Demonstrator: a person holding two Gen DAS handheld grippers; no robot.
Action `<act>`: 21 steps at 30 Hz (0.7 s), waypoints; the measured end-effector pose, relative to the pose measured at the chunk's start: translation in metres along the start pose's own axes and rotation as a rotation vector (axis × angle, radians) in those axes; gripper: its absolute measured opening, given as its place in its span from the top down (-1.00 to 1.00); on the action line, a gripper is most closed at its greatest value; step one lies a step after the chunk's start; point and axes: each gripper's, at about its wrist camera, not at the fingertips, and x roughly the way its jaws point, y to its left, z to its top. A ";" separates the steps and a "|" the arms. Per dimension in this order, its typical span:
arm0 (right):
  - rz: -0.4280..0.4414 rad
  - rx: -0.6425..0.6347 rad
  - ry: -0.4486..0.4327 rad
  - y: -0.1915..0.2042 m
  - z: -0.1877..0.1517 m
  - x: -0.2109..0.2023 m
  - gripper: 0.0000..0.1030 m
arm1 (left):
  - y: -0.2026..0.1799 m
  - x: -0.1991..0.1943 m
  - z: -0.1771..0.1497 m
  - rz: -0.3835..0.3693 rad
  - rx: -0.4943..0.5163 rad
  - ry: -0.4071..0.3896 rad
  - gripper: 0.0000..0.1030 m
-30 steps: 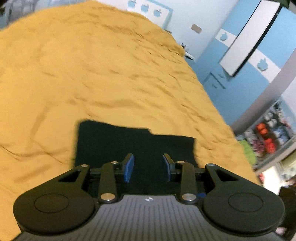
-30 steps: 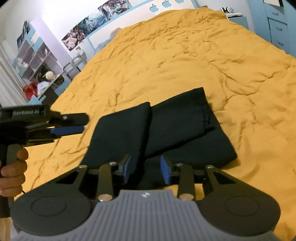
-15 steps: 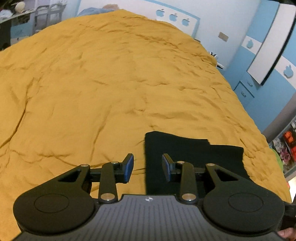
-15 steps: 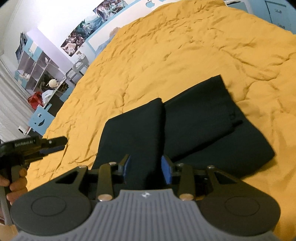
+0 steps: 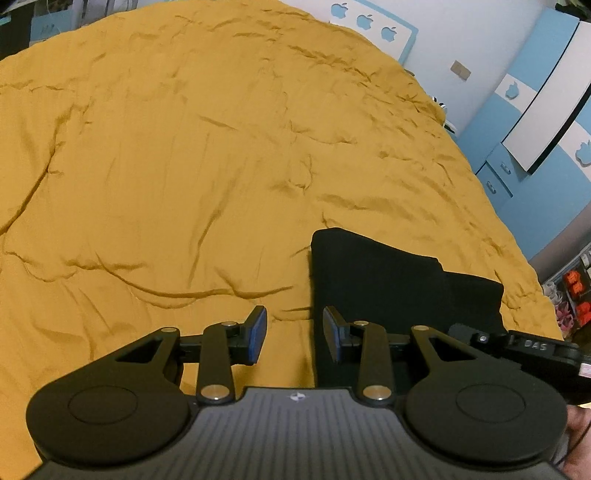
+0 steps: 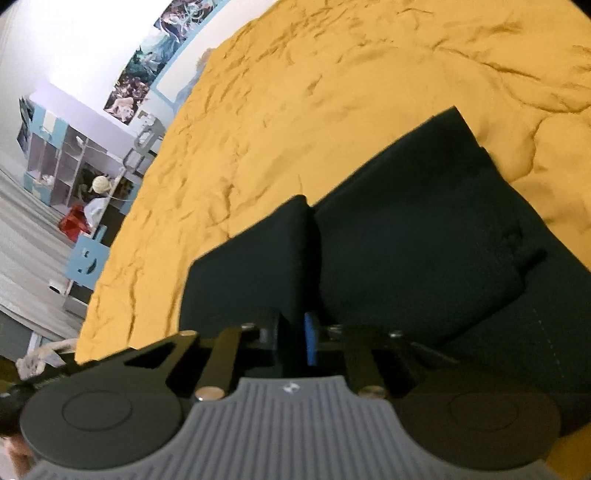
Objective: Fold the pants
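The dark pants point(image 6: 406, 229) lie folded on the yellow bedspread point(image 6: 295, 92), two folded layers side by side with a crease between them. My right gripper point(image 6: 295, 339) is shut on the near edge of the pants at that crease. In the left wrist view the pants point(image 5: 388, 280) lie at the lower right. My left gripper point(image 5: 294, 336) is open and empty, just above the bedspread point(image 5: 184, 166) at the pants' left edge. The right gripper's body point(image 5: 532, 347) shows at the right of that view.
Blue and white wardrobes point(image 5: 535, 122) and drawers stand past the bed's right side. A headboard with apple shapes point(image 5: 369, 22) is at the far end. Shelves and a chair point(image 6: 85, 177) stand left of the bed.
My right gripper moved down onto the pants and shut on their near edge. My left gripper swung left off the pants and stays open.
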 end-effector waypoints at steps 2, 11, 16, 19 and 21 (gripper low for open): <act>0.012 -0.047 -0.018 0.013 0.005 -0.009 0.94 | -0.001 -0.001 0.000 -0.008 -0.006 -0.006 0.25; 0.029 -0.179 -0.033 0.048 0.048 -0.067 0.95 | -0.025 -0.003 0.002 -0.039 0.002 -0.041 0.25; 0.011 -0.173 -0.038 0.029 0.067 -0.097 0.95 | -0.042 0.004 0.003 -0.059 0.026 -0.034 0.25; -0.028 -0.169 -0.035 0.011 0.074 -0.109 0.95 | -0.051 0.010 0.003 -0.073 0.041 -0.027 0.26; -0.046 -0.150 -0.019 -0.005 0.074 -0.107 0.95 | -0.057 0.015 0.002 -0.075 0.053 -0.019 0.26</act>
